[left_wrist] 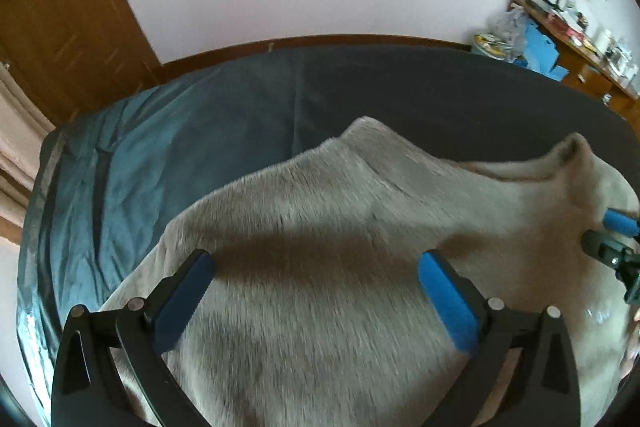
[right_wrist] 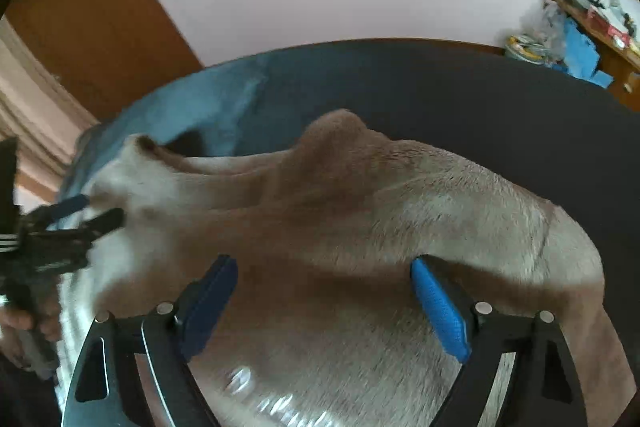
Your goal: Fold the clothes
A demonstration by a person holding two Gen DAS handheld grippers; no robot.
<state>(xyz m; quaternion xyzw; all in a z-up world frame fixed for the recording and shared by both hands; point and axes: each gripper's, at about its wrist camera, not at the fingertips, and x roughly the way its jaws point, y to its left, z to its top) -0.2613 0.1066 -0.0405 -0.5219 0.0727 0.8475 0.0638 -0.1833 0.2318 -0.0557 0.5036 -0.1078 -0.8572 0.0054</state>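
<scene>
A beige fuzzy garment (left_wrist: pixel 320 195) lies spread on the bed, with a raised fold at its far edge (right_wrist: pixel 336 131). My left gripper (left_wrist: pixel 316 261) hovers over its middle, jaws wide apart, and nothing sits between the blue pads (left_wrist: pixel 444 303). My right gripper (right_wrist: pixel 323 265) hangs over the same cloth (right_wrist: pixel 400 195), also open, with only fabric below its pads (right_wrist: pixel 438 307). Each gripper shows in the other's view: the right gripper (left_wrist: pixel 600 229) at the right edge, the left gripper (right_wrist: pixel 102 209) at the left edge. Both views are motion-blurred.
The garment rests on a dark blue bed sheet (left_wrist: pixel 168 163) that stretches bare to the far side (right_wrist: pixel 480 99). A wooden door (left_wrist: pixel 60 27) and a curtain (left_wrist: pixel 16 131) stand at the left. At the far right stands a cluttered desk (left_wrist: pixel 580 39). A hand (right_wrist: pixel 16 323) holds the left gripper.
</scene>
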